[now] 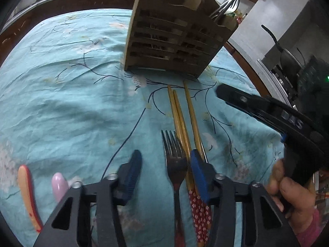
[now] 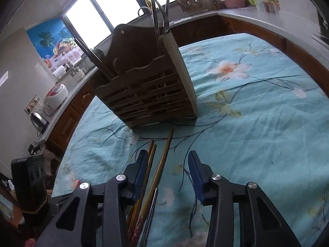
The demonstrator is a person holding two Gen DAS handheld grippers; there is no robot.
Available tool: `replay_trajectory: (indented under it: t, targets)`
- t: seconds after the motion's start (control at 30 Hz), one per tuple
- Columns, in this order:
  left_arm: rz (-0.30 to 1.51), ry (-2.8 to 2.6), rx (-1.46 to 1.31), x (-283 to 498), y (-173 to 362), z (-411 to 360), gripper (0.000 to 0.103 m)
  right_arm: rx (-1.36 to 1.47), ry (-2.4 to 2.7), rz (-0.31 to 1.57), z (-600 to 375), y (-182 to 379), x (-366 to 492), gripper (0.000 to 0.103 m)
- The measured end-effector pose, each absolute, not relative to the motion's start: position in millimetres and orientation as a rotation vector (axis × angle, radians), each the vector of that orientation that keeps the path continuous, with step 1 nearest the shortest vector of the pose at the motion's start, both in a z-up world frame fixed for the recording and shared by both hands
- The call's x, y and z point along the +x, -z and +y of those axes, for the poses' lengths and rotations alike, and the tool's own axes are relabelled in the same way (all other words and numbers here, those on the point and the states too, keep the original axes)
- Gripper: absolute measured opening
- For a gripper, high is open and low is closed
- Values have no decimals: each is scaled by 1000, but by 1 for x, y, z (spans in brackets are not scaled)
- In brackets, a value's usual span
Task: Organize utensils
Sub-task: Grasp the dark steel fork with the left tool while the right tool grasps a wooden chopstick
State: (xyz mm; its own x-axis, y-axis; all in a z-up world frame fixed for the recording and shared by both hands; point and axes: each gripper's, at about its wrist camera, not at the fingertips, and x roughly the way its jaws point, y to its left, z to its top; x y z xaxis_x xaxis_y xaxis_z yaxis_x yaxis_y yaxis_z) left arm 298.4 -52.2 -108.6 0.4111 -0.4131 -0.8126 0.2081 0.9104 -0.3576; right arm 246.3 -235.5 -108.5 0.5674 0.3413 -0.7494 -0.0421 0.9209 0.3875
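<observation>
- Cloth [image 1: 61, 94]: turquoise, printed with branches and pale blossoms, creased, spread over the counter.
- Utensil holder [image 1: 174, 35]: wooden, slatted front, upright at the far middle of the cloth; metal cutlery [image 1: 228, 6] stands in its right compartment, handles and tines above the rim.
- Chopsticks [image 1: 181, 115]: three wooden sticks seen in the left wrist view, lying flat on the cloth just near of the holder, tips pointing toward it; the near ends carry a red floral pattern.
- Fork [image 1: 174, 156]: metal, lying flat just left of the chopsticks, tines pointing far.
- Left tool [image 1: 165, 164]: jaws parted, blue pads either side of the fork; the right pad lies over the chopsticks; pads not pressing on the fork.
- Right tool [image 2: 168, 175]: jaws parted, set over the chopsticks, which run beside its left pad; whether that pad touches them cannot be told; nothing grasped. Seen also from the left wrist view, held in a hand [image 1: 287, 187] at right.
- Pink rounded object [image 1: 59, 183] and red-and-cream handle [image 1: 26, 187]: near left on the cloth; kind cannot be told.
- Rice cooker [image 2: 55, 94] and kettle [image 2: 38, 119]: on the far worktop at left.
</observation>
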Motion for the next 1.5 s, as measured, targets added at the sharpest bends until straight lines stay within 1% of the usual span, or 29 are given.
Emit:
replay_trajectory:
  t: [0.1,0.13,0.17,0.33,0.43,0.5,0.53,0.63,0.9,1.03,1.13,1.27,1.5]
  targets:
    - [1081,424,-218,305,112,-56,30,331,-237,971,-230,117,262,39]
    - [1081,441,-220,307,114,-59,24,325,-242,980,-227,120,267,38]
    - [1080,451,-218,307,114,-57,22,319,-243,986,-226,122,270,36]
    - [1060,437,-187,305,113,-54,21,271,-251,1048,-212,139,290,34]
    - [1052,408,-197,304,112,-39,20,226,-246,1052,-206,143,294,29]
    - [1054,390,-210,303,110,-28,20,202,-236,1053,-204,144,296,20]
    - [1059,383,-216,304,111,-24,20,199,-231,1058,-205,145,296,7]
    - [1088,387,-237,311,116,-16,22,218,-234,1056,-209,146,295,7]
    - [1127,388,-189,319,115,-31,23,230,-248,1079,-214,147,298,9]
    - [1123,386,-160,320,116,-34,23,212,-246,1078,-211,148,301,8]
    - [1115,381,-155,317,114,-31,22,210,-247,1068,-204,143,302,7]
    - [1080,383,-189,307,105,-22,19,224,-255,1023,-206,126,292,7]
    - [996,387,-196,281,75,-10,18,221,-281,944,-205,86,269,6]
